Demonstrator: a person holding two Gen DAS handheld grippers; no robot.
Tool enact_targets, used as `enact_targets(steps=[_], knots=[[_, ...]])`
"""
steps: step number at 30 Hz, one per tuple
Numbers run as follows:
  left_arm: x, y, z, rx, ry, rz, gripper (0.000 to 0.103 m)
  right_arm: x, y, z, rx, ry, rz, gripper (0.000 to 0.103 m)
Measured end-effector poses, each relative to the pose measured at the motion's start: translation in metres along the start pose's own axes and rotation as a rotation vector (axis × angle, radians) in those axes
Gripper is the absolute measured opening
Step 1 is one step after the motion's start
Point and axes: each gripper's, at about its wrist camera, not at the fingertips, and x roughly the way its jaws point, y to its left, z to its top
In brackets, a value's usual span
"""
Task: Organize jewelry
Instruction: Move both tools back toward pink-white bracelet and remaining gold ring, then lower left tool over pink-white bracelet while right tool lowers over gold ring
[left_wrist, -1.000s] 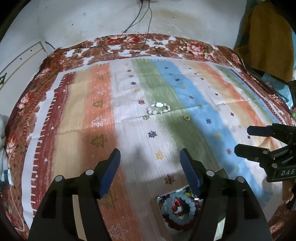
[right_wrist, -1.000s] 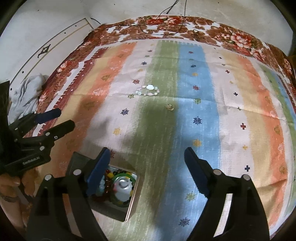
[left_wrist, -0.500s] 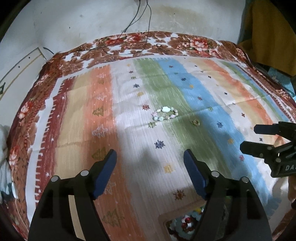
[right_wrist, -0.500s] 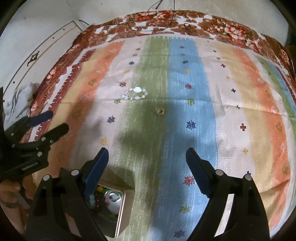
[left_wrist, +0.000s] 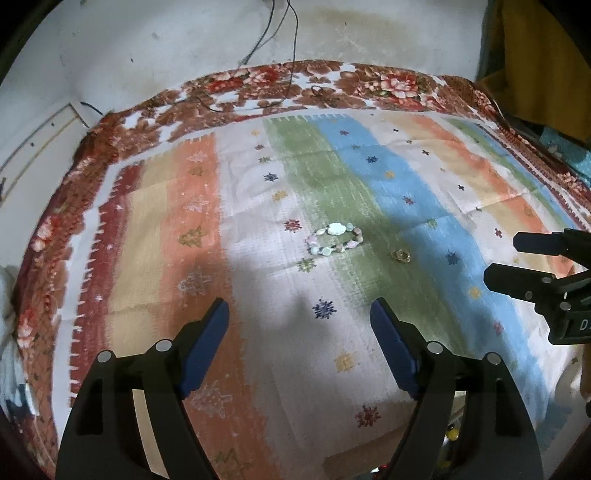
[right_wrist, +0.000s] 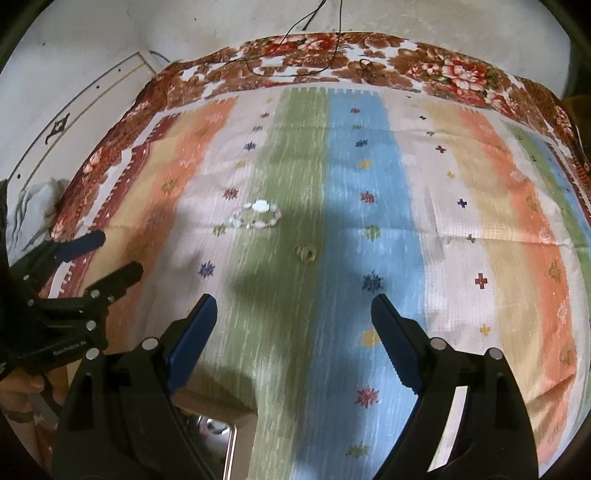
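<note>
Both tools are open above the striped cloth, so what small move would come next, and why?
Probably ease the left tool forward toward the pale beaded bracelet: it lies loose on the striped cloth, straight ahead of that tool's open jaws.

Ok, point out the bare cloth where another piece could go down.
Free: the orange and tan stripes left of the bracelet, and the blue stripe and pale band right of the small ring. Crowded: the green stripe around bracelet and ring, and the near edge by the tin.
</note>
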Motion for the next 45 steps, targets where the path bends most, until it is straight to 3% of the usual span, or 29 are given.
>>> enact_targets(steps=[3, 19, 23, 45], knots=[[0.012, 0.009, 0.003, -0.057, 0.035, -0.049, 0.078, 0.004, -0.004, 0.003, 0.024, 0.003, 0.008, 0.085], [0.049, 0.014, 0.024, -0.045, 0.069, -0.015, 0.078, 0.037, -0.005, 0.019, 0.015, 0.052, -0.002, 0.085], [0.056, 0.018, 0.033, -0.078, 0.083, -0.056, 0.078, 0.043, -0.006, 0.023, 0.015, 0.059, 0.001, 0.085], [0.115, 0.021, 0.060, -0.078, 0.202, -0.079, 0.077, 0.098, -0.013, 0.034, 0.016, 0.150, -0.020, 0.084]])
